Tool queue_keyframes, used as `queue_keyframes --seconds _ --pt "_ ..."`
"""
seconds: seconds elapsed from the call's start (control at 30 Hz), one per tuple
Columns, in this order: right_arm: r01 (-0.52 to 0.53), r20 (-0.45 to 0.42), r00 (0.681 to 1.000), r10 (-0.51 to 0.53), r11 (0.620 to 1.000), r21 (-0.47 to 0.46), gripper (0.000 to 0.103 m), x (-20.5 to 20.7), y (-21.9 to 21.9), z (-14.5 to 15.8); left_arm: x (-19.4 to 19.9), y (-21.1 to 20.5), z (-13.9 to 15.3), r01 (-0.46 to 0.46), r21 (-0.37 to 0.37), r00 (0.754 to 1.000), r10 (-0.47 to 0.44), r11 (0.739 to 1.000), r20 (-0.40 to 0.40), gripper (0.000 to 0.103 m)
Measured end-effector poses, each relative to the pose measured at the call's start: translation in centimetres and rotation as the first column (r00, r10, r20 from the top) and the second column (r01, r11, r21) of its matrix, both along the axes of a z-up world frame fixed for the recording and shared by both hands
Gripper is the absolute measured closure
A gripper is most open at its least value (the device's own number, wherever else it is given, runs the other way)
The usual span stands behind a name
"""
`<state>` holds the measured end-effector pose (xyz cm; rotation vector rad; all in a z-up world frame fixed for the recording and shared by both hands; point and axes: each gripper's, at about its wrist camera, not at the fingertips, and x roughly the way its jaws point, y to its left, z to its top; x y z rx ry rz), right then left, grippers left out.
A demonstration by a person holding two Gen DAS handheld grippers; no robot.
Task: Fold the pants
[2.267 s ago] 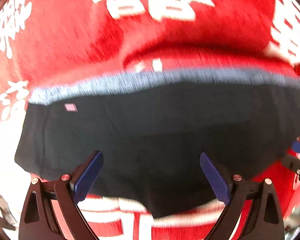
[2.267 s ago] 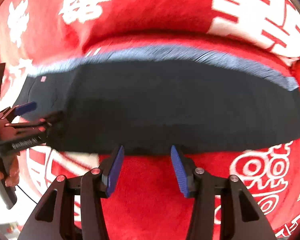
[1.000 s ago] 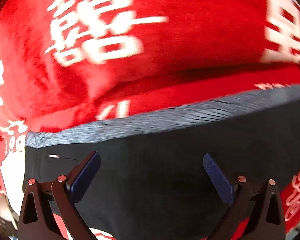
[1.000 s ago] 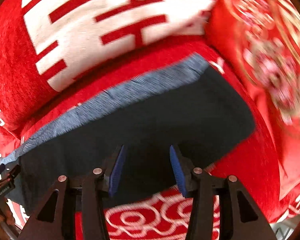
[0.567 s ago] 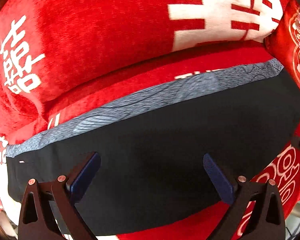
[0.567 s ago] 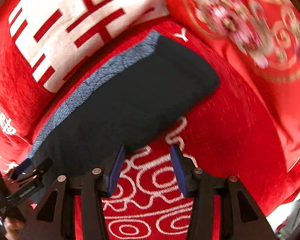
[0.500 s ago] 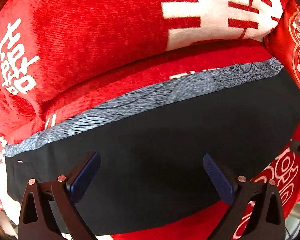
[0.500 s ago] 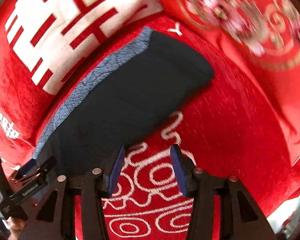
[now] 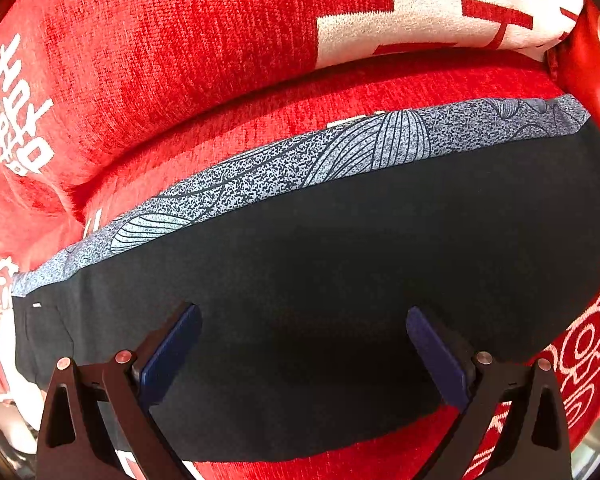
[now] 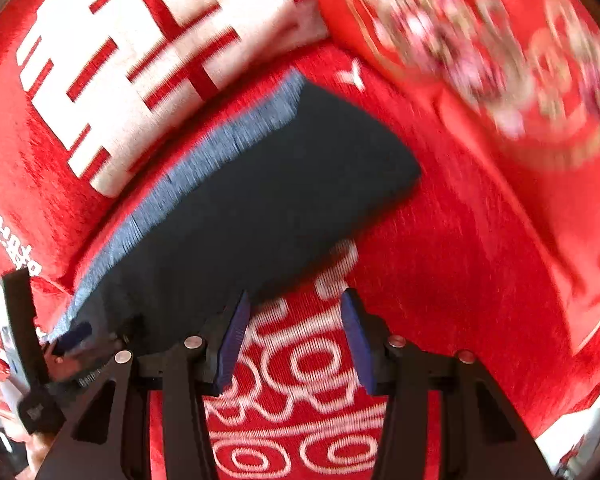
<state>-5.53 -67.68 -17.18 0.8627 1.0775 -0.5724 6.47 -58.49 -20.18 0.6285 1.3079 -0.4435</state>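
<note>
Pants (image 9: 340,280) folded flat on red sofa (image 9: 180,60); left gripper (image 9: 300,344) wide, right gripper (image 10: 292,340) half-open, both empty

Bright, even light; both fisheye views bow hard toward dark corners. Left wrist view is sharp; right wrist view smears with motion blur, worst upper right

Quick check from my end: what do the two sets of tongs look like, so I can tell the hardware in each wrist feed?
Both match. The left tongs and right tongs have black, angular arms with triangular cut-outs and round silver rivets. Each finger carries a flat dark-blue pad. No cables or sleeves show.
</note>
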Motion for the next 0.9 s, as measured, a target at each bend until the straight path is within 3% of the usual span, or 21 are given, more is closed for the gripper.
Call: queue_keyframes --seconds 0.13,0.37,0.47,0.67,0.9 --pt "-0.042 0.02 0.999 0.043 0.998 -0.049 0.051 4.2 -2.1 0.4 -0.4 -0.1 -0.2 -0.003 0.004 1.0 0.003 1.0 0.004 0.0" --pt "-0.133 -0.043 0.991 0.13 0.987 -0.091 0.051 11.0 -3.9 -1.6 1.8 1.2 -2.6 -0.019 0.002 1.0 0.019 1.0 0.002 0.0" --pt "-0.184 -0.113 0.978 0.173 0.978 -0.098 0.052 12.8 -4.0 -3.2 2.1 1.5 -2.9 -0.034 0.0 0.999 0.034 0.999 0.0 0.0" --pt "-0.234 -0.136 0.967 0.217 0.964 -0.129 0.049 13.7 -3.6 -2.8 2.2 1.7 -3.3 -0.047 0.0 0.999 0.047 0.999 0.006 0.0" --pt "-0.164 -0.014 0.986 0.163 0.986 -0.022 0.045 9.6 -2.3 -0.3 2.6 2.2 -3.2 -0.062 -0.005 0.998 0.062 0.998 -0.01 0.0"
